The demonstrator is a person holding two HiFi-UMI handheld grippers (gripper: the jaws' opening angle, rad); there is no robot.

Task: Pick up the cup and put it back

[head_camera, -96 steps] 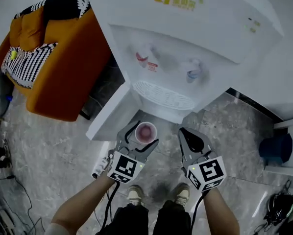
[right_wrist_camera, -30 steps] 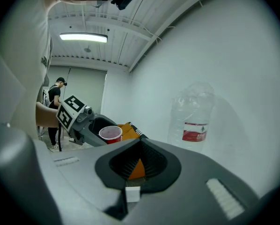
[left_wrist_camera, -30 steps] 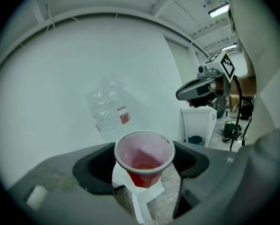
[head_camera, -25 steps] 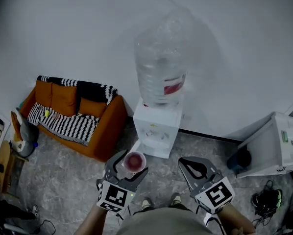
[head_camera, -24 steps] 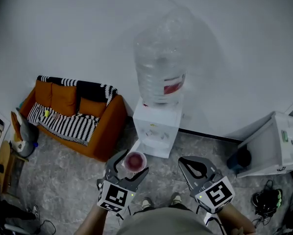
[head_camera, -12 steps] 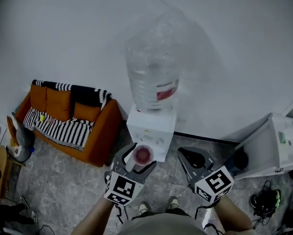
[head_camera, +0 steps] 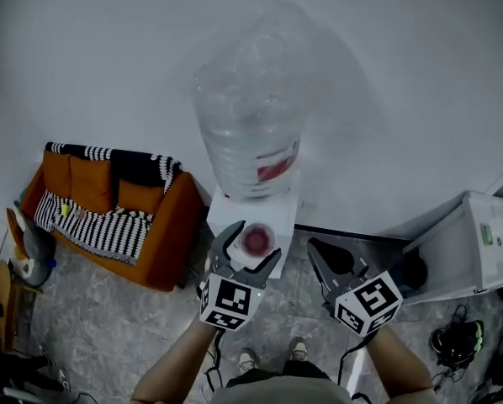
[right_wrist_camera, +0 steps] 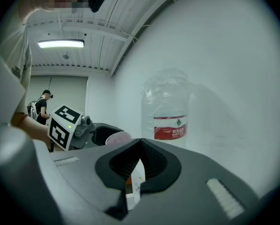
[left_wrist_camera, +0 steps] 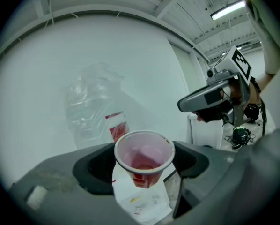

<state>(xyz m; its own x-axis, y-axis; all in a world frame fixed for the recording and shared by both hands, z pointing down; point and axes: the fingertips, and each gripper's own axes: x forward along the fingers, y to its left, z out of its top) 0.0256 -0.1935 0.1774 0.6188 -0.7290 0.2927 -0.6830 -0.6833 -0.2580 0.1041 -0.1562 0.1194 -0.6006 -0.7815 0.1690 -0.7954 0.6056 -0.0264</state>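
Note:
A pink paper cup (head_camera: 256,240) sits upright between the jaws of my left gripper (head_camera: 255,242), which is shut on its sides. In the left gripper view the cup (left_wrist_camera: 143,156) shows a reddish inside and hangs in front of the white water dispenser (left_wrist_camera: 144,203). My right gripper (head_camera: 314,246) is beside it on the right, shut with nothing in it. Its jaws meet at the tips in the right gripper view (right_wrist_camera: 140,142), where the cup's rim (right_wrist_camera: 117,137) shows to the left. The dispenser's clear bottle (head_camera: 250,116) rises just beyond both grippers.
An orange sofa (head_camera: 142,225) with striped cushions stands left of the dispenser (head_camera: 235,213). A white cabinet (head_camera: 466,255) and a dark bin (head_camera: 414,273) are on the right. Behind everything is a white wall. A person (right_wrist_camera: 40,108) stands far off in the right gripper view.
Both grippers have moved forward toward the dispenser, the cup going with the left one. The cup now lies over the dispenser's top in the head view.

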